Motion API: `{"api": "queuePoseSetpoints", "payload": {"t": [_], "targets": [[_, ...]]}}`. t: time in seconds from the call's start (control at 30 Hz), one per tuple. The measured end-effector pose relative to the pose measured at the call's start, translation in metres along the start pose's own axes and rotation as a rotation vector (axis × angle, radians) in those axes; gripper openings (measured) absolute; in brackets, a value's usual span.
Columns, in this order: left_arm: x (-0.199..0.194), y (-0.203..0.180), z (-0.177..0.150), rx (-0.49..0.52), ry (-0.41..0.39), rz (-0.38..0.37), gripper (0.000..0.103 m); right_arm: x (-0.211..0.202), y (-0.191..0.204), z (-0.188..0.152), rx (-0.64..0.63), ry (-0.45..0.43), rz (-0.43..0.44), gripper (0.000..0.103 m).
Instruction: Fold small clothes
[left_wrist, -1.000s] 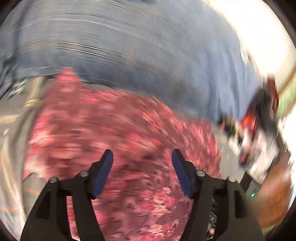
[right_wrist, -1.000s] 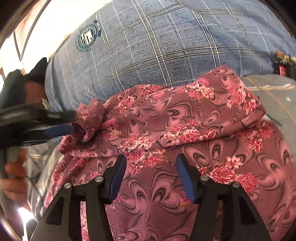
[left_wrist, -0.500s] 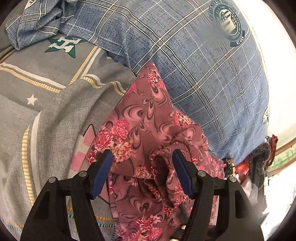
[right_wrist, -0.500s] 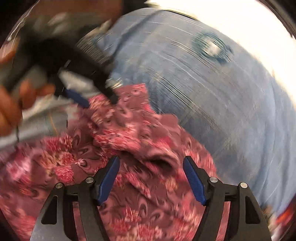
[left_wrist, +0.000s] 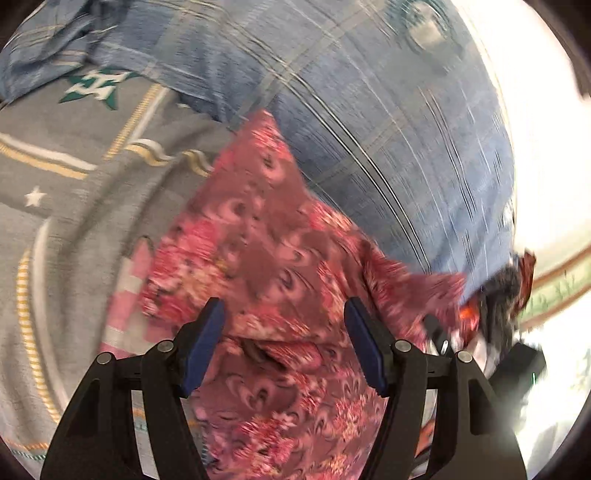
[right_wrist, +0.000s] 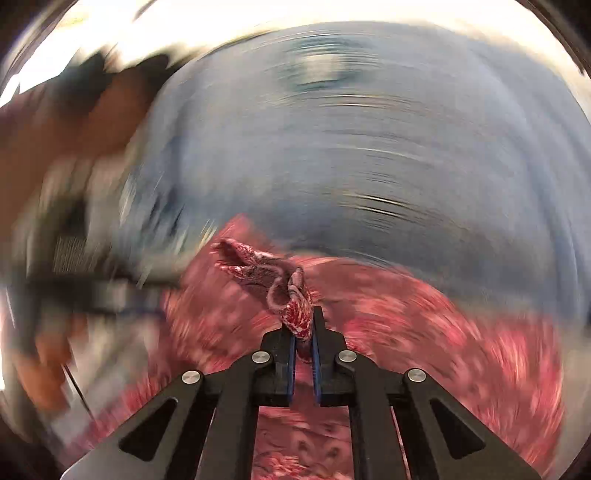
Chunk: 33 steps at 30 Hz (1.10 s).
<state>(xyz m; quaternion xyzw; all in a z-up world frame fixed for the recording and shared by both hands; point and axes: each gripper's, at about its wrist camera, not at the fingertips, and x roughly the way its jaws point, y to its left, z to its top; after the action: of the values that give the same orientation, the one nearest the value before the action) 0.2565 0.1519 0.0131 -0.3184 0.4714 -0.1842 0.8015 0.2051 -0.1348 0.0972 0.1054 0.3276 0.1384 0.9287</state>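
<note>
1. Floral garment (left_wrist: 266, 251), dusty pink w/ red-pink flower print, lies crumpled mid-frame to bottom in left wrist view, on a grey bedspread (left_wrist: 74, 221); its upper tip reaches the edge of the blue plaid fabric (left_wrist: 388, 147).
2. Right wrist view: same garment fills lower half of frame, heavily blurred; one bunched fold w/ a hem edge is sharp at centre, rising up-left from the claw tips.
3. Right claw (right_wrist: 303, 332): jaws closed nearly all the way, pinching that bunched fold of the garment btwn the blue pads.
4. Left claw (left_wrist: 284, 339): jaws wide apart, blue pads clear of cloth, nothing gripped; it hangs over the garment at lower centre, garment showing in the gap.
5. In right wrist view the left claw also shows as a dark smear at left mid-frame, w/ a person's hand (right_wrist: 40, 354) at the left edge; too blurred to tell more.
6. Bedspread: grey w/ white-and-gold stripes, a small white star and a green emblem at upper left of left wrist view; a pink-striped patch sits just left of the garment.
7. Blue plaid fabric covers top and right of both views; a round badge on it is only a blur.
8. Right edge of left wrist view: dark and red clutter (left_wrist: 498, 302), unclear what; bright glare behind.
</note>
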Motion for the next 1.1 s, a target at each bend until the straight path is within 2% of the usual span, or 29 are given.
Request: {"api": "queuePoseSetpoints", "payload": {"t": [0.07, 0.17, 0.27, 0.37, 0.4, 0.43, 0.47, 0.5, 0.53, 0.57, 0.6, 0.67, 0.73, 0.77, 0.8, 0.87, 0.9, 0.93, 0.97, 1.0, 1.03, 1.07, 1.1], "targets": [[0.004, -0.009, -0.005, 0.038, 0.02, 0.003, 0.066, -0.011, -0.057, -0.002, 0.214, -0.003, -0.028, 0.006], [0.012, -0.016, -0.013, 0.063, 0.06, 0.004, 0.066, -0.019, -0.11, -0.019, 0.38, 0.025, -0.077, 0.006], [0.018, -0.012, -0.015, 0.042, 0.086, 0.008, 0.066, -0.024, -0.147, -0.038, 0.541, 0.045, -0.047, 0.007], [0.023, -0.006, -0.011, 0.012, 0.094, 0.018, 0.066, -0.019, -0.16, -0.043, 0.638, 0.037, -0.025, 0.024], [0.024, -0.004, -0.011, 0.002, 0.095, 0.015, 0.066, -0.018, -0.162, -0.044, 0.654, 0.032, -0.011, 0.045], [0.025, -0.003, -0.011, -0.005, 0.096, 0.014, 0.066, -0.017, -0.163, -0.044, 0.675, 0.022, -0.002, 0.058], [0.027, -0.001, -0.011, -0.011, 0.098, 0.014, 0.066, -0.013, -0.161, -0.042, 0.687, 0.015, -0.004, 0.061], [0.027, -0.001, -0.011, -0.013, 0.1, 0.014, 0.066, -0.01, -0.161, -0.041, 0.695, 0.015, -0.006, 0.061], [0.028, 0.0, -0.011, -0.014, 0.101, 0.016, 0.066, -0.01, -0.165, -0.036, 0.692, 0.025, 0.004, 0.046], [0.028, -0.001, -0.012, -0.011, 0.098, 0.017, 0.066, -0.008, -0.165, -0.031, 0.675, 0.026, 0.04, 0.023], [0.027, -0.001, -0.012, -0.008, 0.098, 0.02, 0.066, -0.013, -0.161, -0.021, 0.646, 0.0, 0.078, 0.006], [0.027, -0.003, -0.014, -0.001, 0.098, 0.026, 0.066, -0.037, -0.163, -0.007, 0.636, -0.114, 0.133, 0.006], [0.031, -0.004, -0.014, 0.001, 0.1, 0.033, 0.066, -0.06, -0.175, 0.0, 0.643, -0.177, 0.097, 0.006], [0.031, -0.003, -0.013, -0.003, 0.102, 0.033, 0.066, -0.063, -0.188, -0.002, 0.656, -0.161, 0.041, 0.006], [0.033, -0.003, -0.013, -0.01, 0.104, 0.024, 0.066, -0.059, -0.199, -0.007, 0.673, -0.11, -0.009, 0.006], [0.034, -0.005, -0.013, -0.011, 0.097, 0.024, 0.066, -0.039, -0.22, -0.027, 0.7, 0.066, -0.122, 0.006], [0.035, -0.005, -0.013, -0.008, 0.089, 0.028, 0.063, -0.035, -0.222, -0.034, 0.698, 0.102, -0.134, 0.007], [0.035, -0.007, -0.013, 0.003, 0.075, 0.046, 0.057, -0.036, -0.222, -0.039, 0.697, 0.102, -0.122, 0.01], [0.035, -0.007, -0.013, 0.011, 0.066, 0.062, 0.036, -0.038, -0.22, -0.039, 0.7, 0.077, -0.115, 0.011], [0.036, -0.007, -0.012, 0.022, 0.054, 0.097, 0.022, -0.042, -0.218, -0.036, 0.704, 0.05, -0.119, 0.012], [0.036, -0.006, -0.011, 0.021, 0.05, 0.108, 0.022, -0.046, -0.215, -0.031, 0.694, 0.031, -0.099, 0.007], [0.035, -0.003, -0.01, 0.011, 0.053, 0.105, 0.022, -0.053, -0.211, -0.025, 0.676, -0.013, -0.059, 0.007], [0.035, 0.0, -0.01, -0.005, 0.062, 0.106, 0.022, -0.067, -0.206, -0.018, 0.658, -0.09, -0.021, 0.007]]}}
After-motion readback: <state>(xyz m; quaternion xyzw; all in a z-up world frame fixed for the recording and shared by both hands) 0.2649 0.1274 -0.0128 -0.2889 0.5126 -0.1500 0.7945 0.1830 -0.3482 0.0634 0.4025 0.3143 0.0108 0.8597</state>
